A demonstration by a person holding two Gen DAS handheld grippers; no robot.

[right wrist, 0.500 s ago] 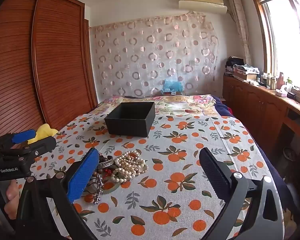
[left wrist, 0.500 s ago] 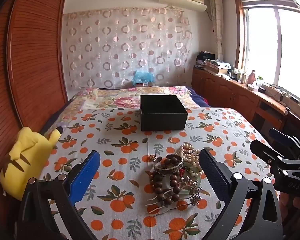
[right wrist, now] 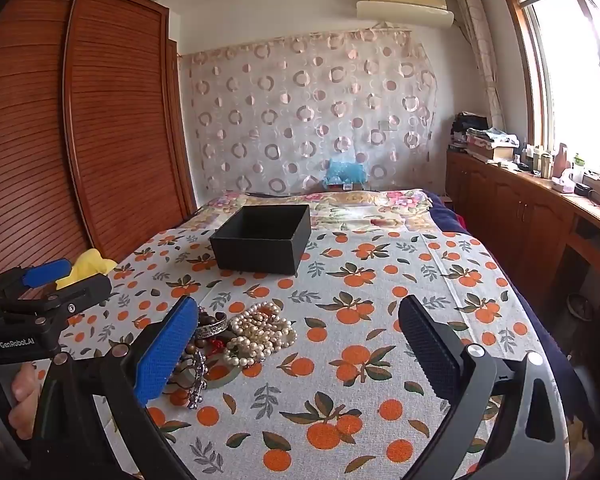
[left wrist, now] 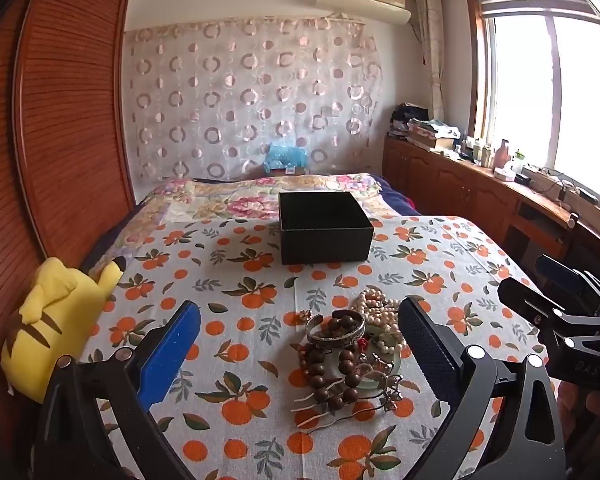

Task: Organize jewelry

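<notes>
Work on sorting the jewelry has yet to begin. A tangled heap of jewelry [left wrist: 352,356] lies on a bed spread with an orange-fruit-printed white cloth [left wrist: 236,320]; in it are a strand of cream pearl beads [right wrist: 260,330], a string of dark brown wooden beads [left wrist: 332,372], an engraved silver metal bangle [left wrist: 335,330] and what looks like a pale green ring-shaped piece, partly buried. Beyond the heap, well apart from it toward the far end of the bed, stands an open, square black cardboard box [left wrist: 324,226]; as far as its visible interior shows, it holds nothing.

The left gripper [left wrist: 300,344] hangs above the near side of the heap, its fingers spread wide apart and touching no piece. The right gripper [right wrist: 298,340] hovers just to the heap's right, fingers likewise wide apart and empty; the pearls sit near its blue finger [right wrist: 166,350].

Every piece appears still to be picked out, so the whole task remains ahead. The strands lie interlaced, and lifting one may drag its neighbours along.

A yellow plush toy [left wrist: 48,320] rests at the bed's left edge.
</notes>
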